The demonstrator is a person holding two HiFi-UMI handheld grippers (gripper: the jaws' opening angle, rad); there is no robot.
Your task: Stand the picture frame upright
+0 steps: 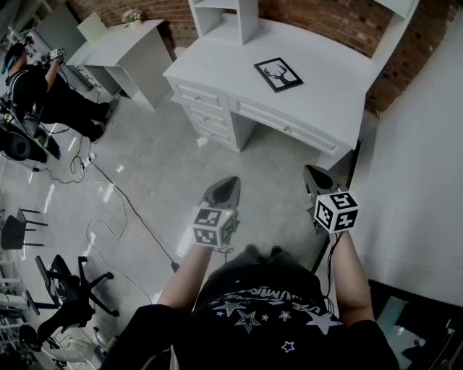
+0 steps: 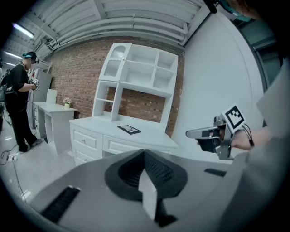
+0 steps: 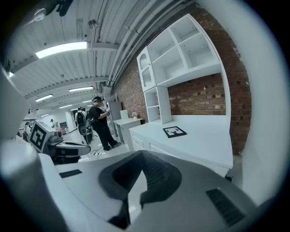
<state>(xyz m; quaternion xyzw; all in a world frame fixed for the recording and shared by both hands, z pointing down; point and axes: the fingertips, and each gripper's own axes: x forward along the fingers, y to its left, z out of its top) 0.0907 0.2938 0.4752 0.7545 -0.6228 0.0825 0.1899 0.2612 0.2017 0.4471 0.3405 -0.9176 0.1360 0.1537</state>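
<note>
Both my grippers closed on nothing, with the frame lying flat on the desk ahead.

I hold my left gripper (image 1: 228, 185) and right gripper (image 1: 315, 175) out in front of me above the grey floor (image 1: 159, 166), side by side but apart and both tipped a little downward. Each pair of jaws is pressed together with nothing between them. Across a stretch of floor stands the white desk (image 1: 329, 101) with its drawers. The picture frame (image 1: 278, 74) lies flat and face up on the desk top, black-edged with a dark branching figure, near the foot of the white shelf unit (image 1: 231, 18) and well apart from both grippers. A brick wall (image 1: 340, 22) runs behind the desk. Far off to my left, a person in black (image 1: 32, 90) stands by a smaller white table (image 1: 126, 43).
</note>
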